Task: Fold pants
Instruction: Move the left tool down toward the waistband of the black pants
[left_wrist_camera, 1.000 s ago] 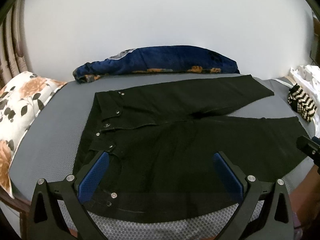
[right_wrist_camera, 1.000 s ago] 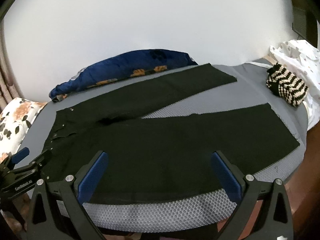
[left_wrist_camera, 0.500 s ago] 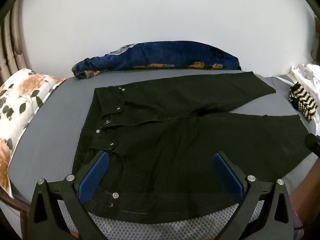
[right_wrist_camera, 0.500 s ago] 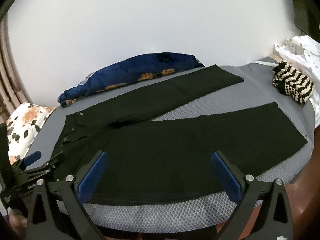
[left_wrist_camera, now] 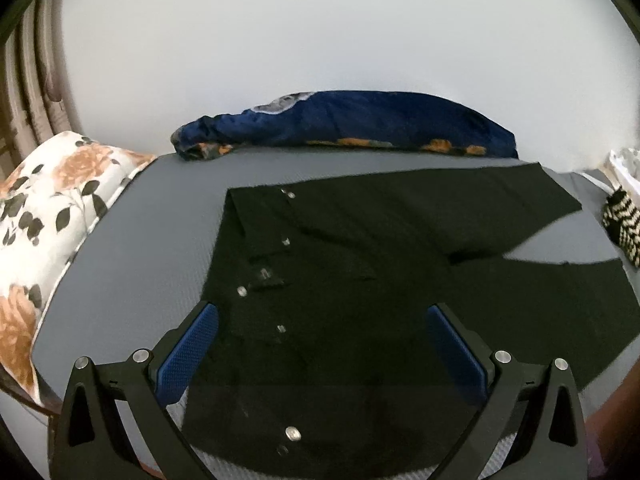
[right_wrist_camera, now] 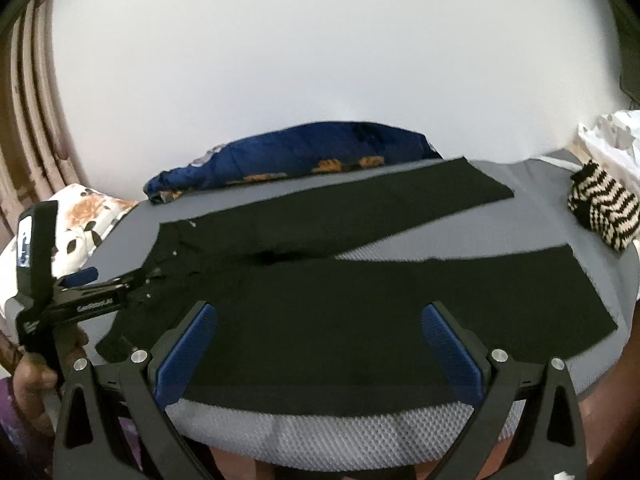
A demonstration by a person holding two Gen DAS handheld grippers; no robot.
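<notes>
Lying flat and unfolded on the bed, the pants are spread with the waistband at the left and the two legs running off to the right, so the long axis is set crosswise to both pairs of jaws. The legs are splayed apart in a narrow V, with a wedge of grey bed cover shown between them beyond the crotch (the far leg angles toward the blue blanket at the wall).

Taking the waistband as the landmark, the left gripper is held right over it, near its front corner, with the snap buttons just ahead of and between the jaws. The right gripper is placed further along the near leg, away from the waistband toward the hem; the near leg's front edge lies just below its jaws. The left gripper is therefore judged the nearer one for a waistband grasp, the right for the leg.

Both pairs of jaws are seen spread wide, with nothing pinched. Both tools are held low and roughly level, pointed across the bed toward the wall. A floral pillow lies beyond the waistband to the left; a striped knit item sits past the hems, well apart.

A lengthwise fold, near leg onto far leg, is judged the likely first step, not yet begun.
</notes>
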